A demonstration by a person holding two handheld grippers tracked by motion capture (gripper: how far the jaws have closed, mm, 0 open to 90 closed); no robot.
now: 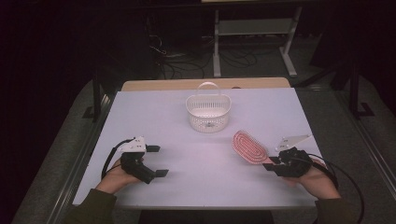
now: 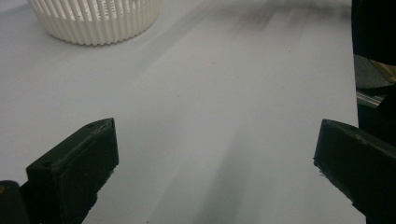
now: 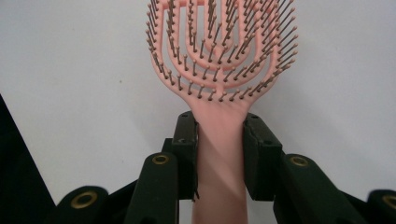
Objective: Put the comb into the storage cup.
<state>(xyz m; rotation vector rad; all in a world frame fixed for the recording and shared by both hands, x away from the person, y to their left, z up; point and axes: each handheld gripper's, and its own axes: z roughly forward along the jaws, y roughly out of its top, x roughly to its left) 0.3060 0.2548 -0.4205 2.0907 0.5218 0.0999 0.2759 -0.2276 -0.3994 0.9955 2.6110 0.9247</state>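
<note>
pink hairbrush point(image 3: 219, 70) | handle clamped in right gripper point(image 3: 219, 154) jaws | head toward basket point(image 1: 208, 112) | left gripper point(image 1: 156, 161) jaws wide

The basket point(image 1: 208, 112) stands on the bench point(image 1: 154, 112) ahead of both tongs, between them. The hairbrush point(image 1: 250, 147) lies just ahead of the right tongs point(image 1: 269, 162), handle between their jaws, well right of the left tongs point(image 1: 158, 161).

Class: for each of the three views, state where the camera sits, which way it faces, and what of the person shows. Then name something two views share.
High view: above the person's side, facing forward and down at the table; both forearms, left gripper, right gripper.
Left gripper view: on the open left gripper, facing the basket.
Right gripper view: on the right gripper, clamping the brush handle.
Shared: basket, brush appear from above too.
</note>
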